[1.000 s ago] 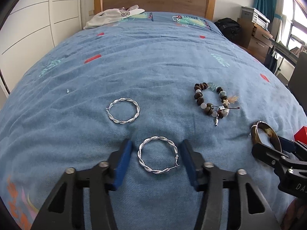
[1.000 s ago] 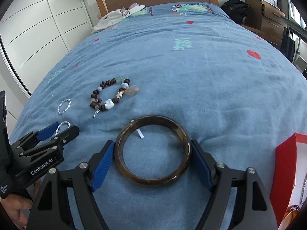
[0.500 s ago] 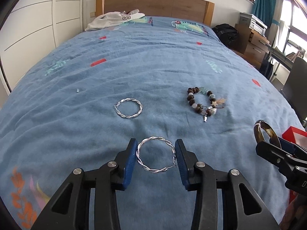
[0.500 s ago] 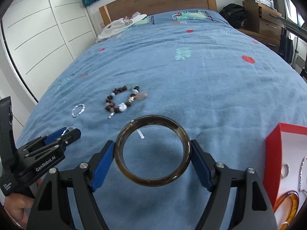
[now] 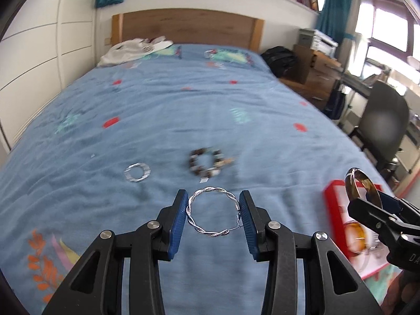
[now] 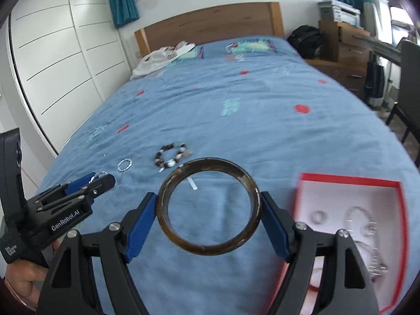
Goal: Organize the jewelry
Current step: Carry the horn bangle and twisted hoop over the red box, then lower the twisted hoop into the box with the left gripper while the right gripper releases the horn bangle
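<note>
My left gripper (image 5: 213, 207) is shut on a twisted silver hoop (image 5: 210, 190), held level in the air above the blue bedspread (image 5: 210, 105). My right gripper (image 6: 208, 202) is shut on a wide brown bangle (image 6: 207, 249), also lifted clear of the bed. A second silver hoop (image 5: 128, 174) and a beaded bracelet (image 5: 194, 157) lie on the bedspread ahead of both. An open red box (image 6: 349, 181) with a white lining sits at the right, holding a small ring, a chain and an orange bangle. In the left wrist view, the right gripper (image 5: 367, 199) hangs beside that box (image 5: 330, 194).
A white garment (image 5: 134, 50) lies by the wooden headboard. White wardrobe doors (image 6: 52, 65) run along the left of the bed. A black bag (image 5: 281, 57), drawers and a dark chair (image 5: 383, 120) stand to its right. A person's hand (image 6: 21, 275) holds the left gripper.
The left jaws closed onto the hoop. Both grippers then rose off the bedspread with their pieces and drew back, bringing the red box further into view.
</note>
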`<state>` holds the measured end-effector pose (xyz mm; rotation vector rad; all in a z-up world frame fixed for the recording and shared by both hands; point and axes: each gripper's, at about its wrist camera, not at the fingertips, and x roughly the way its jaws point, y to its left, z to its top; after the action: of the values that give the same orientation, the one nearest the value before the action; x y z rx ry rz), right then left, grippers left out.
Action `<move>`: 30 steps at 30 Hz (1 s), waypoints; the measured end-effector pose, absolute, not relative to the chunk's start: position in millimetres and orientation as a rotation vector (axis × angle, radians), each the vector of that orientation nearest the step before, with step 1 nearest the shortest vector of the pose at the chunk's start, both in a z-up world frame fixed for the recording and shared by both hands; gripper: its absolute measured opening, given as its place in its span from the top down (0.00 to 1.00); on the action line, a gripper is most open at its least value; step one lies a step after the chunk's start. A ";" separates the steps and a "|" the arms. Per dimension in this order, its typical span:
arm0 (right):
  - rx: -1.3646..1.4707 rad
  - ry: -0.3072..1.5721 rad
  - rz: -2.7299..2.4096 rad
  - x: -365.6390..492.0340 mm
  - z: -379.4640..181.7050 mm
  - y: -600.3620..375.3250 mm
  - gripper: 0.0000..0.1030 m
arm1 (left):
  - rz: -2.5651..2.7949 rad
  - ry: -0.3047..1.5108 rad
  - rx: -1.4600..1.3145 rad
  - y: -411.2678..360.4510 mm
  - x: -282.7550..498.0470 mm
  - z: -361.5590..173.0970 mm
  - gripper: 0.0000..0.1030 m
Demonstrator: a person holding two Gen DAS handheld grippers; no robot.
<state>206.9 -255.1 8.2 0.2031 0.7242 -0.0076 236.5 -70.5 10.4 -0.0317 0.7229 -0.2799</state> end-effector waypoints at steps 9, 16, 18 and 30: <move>0.182 0.734 -0.123 152.7 26.1 -336.4 0.26 | -0.439 0.718 -0.031 -159.4 212.1 29.3 0.61; 0.164 0.783 -0.131 150.4 10.5 -385.8 0.26 | -0.543 0.754 0.024 -232.7 205.6 12.8 0.61; 0.160 0.796 -0.122 155.0 3.1 -398.4 0.26 | -0.563 0.767 0.041 -248.7 203.7 5.1 0.61; 0.156 0.861 -0.057 174.3 -43.9 -440.1 0.26 | -0.602 0.830 0.146 -311.9 227.4 -36.8 0.61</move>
<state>174.3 -440.1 -43.9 0.1560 0.8613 -0.0571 227.4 -311.9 -36.8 0.1461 0.8298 -0.6021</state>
